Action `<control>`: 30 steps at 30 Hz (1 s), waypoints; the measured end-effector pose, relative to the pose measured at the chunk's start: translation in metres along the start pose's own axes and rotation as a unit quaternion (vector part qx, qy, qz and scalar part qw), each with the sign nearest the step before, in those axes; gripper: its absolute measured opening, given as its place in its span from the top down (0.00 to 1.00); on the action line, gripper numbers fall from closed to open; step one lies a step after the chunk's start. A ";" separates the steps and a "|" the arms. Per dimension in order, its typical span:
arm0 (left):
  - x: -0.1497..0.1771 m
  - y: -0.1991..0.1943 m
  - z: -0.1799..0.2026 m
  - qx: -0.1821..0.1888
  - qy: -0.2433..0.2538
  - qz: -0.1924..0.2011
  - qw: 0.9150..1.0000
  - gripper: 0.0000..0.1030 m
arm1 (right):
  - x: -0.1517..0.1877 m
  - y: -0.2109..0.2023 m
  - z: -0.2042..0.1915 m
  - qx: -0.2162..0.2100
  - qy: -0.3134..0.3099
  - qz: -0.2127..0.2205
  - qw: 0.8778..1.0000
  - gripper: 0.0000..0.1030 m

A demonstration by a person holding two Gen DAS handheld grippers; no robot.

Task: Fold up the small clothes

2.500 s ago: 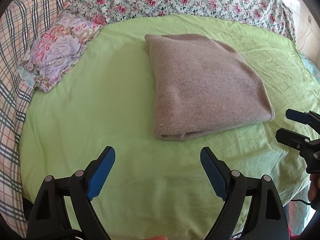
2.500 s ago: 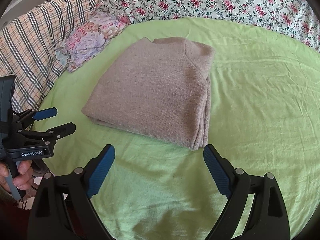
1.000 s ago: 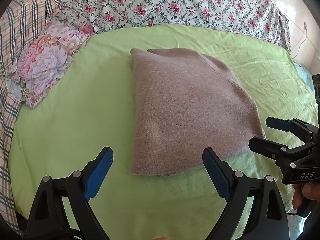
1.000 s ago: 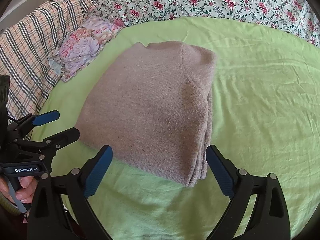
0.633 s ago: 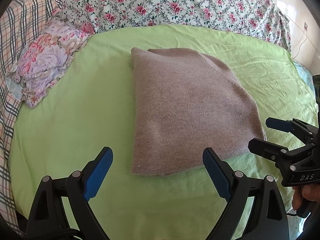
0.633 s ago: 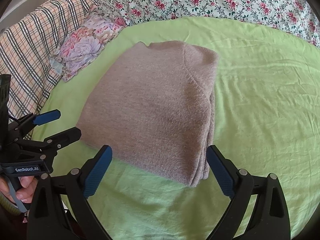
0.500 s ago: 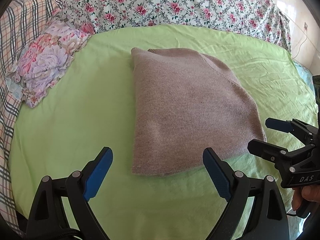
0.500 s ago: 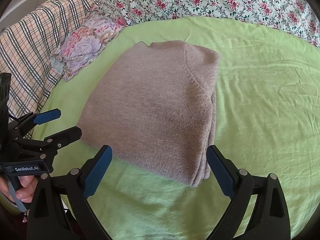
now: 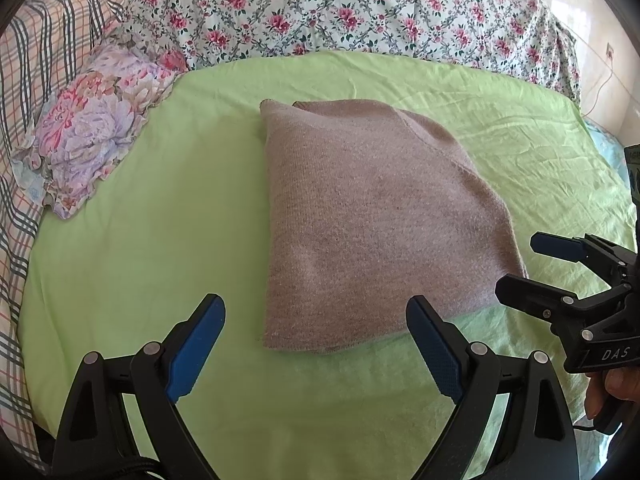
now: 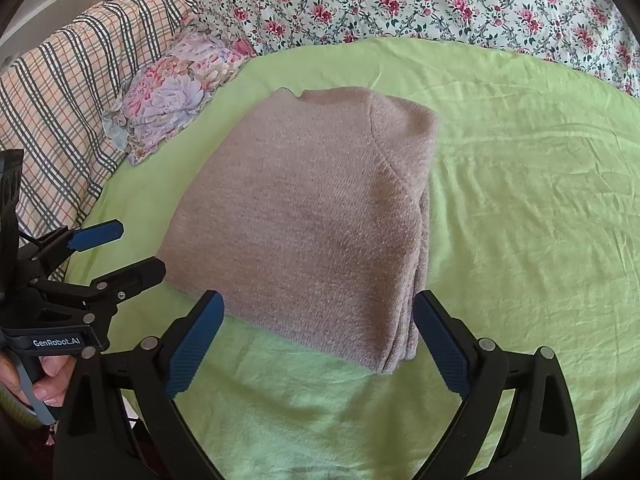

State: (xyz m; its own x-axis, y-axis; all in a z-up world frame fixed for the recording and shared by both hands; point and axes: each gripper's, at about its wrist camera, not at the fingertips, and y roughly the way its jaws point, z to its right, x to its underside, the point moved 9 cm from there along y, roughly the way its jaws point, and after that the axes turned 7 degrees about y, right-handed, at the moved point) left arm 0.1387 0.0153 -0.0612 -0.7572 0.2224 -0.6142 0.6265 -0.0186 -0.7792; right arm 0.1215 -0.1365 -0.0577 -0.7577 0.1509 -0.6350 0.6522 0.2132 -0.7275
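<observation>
- A folded taupe knit sweater (image 9: 376,224) lies flat in the middle of a lime-green bedsheet (image 9: 152,216); nothing here serves as a container.
- In the left wrist view its long axis runs near to far, with the collar end at the far side and a folded edge at the near side; in the right wrist view the stacked layers show along its right edge.
- The left gripper (image 9: 316,340) hovers just above the sheet at the sweater's near left corner, its blue-padded fingers (image 9: 196,344) spread wide and holding nothing.
- The right gripper (image 10: 320,336) hangs over the sweater's near right corner, jaws likewise spread, with the fabric between the pads but not pinched.
- Each gripper shows at the edge of the other's view, held by a hand (image 10: 44,372).
- A floral pillow (image 9: 92,132) lies on the far left of the sheet, apart from the sweater.
- A plaid blanket (image 10: 68,92) lies to the left and a rose-print cover (image 9: 352,8) along the far side.
</observation>
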 end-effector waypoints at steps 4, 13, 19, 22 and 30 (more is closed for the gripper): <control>0.000 0.000 0.000 0.000 0.003 0.001 1.000 0.10 | -0.001 -0.001 0.000 -0.001 0.000 0.001 1.000 0.07; 0.000 0.000 0.001 0.000 0.003 0.002 1.000 0.10 | -0.003 -0.004 -0.001 -0.001 0.000 0.004 1.000 0.07; 0.000 -0.001 0.001 0.000 0.003 0.001 1.000 0.10 | -0.004 -0.005 -0.001 -0.001 -0.001 0.006 1.000 0.07; -0.001 0.000 0.001 0.000 0.002 0.002 1.000 0.10 | -0.005 -0.005 -0.001 -0.002 -0.002 0.007 1.000 0.07; -0.003 0.001 0.000 0.001 0.001 0.002 1.000 0.10 | -0.006 -0.005 -0.004 -0.002 0.000 0.009 1.000 0.07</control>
State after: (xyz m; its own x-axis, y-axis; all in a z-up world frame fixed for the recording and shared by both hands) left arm 0.1417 0.0143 -0.0607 -0.7545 0.2246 -0.6167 0.6291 -0.0204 -0.7771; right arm 0.1224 -0.1349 -0.0493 -0.7462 0.1541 -0.6476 0.6651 0.2147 -0.7152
